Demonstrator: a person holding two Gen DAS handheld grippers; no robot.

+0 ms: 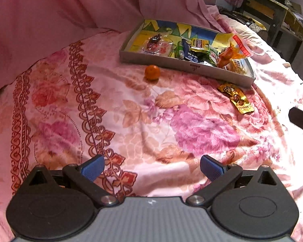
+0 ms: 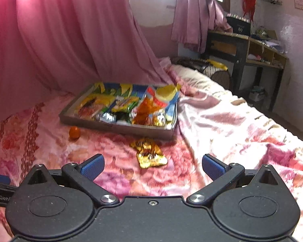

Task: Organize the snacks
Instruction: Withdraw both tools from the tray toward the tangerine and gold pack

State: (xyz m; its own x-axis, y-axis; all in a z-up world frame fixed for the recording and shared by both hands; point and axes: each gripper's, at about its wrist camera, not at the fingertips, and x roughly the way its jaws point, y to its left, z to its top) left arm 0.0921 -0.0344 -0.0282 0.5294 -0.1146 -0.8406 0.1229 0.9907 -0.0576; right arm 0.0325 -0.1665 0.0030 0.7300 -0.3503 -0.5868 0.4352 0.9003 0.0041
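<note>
Both the left gripper and right gripper hover with fingers spread, empty, over the pink floral bedsheet. A small round orange fruit and a yellow foil snack packet lie just beside the shallow grey cardboard tray of wrapped snacks.

You have a bedsheet printed with pink and magenta roses and peach leaves on pale pink, with a dark red scrollwork border band running down it. Your shallow box is grey outside, its floor patterned in blue, yellow and green. Among its wrappers you can pick out a dark blue one and an orange cellophane one. The small round fruit is solid orange. The loose packet is golden yellow with dark brown print. The drape behind is plain pink. Your gripper fingertips carry blue ribbed pads on black arms.
</note>
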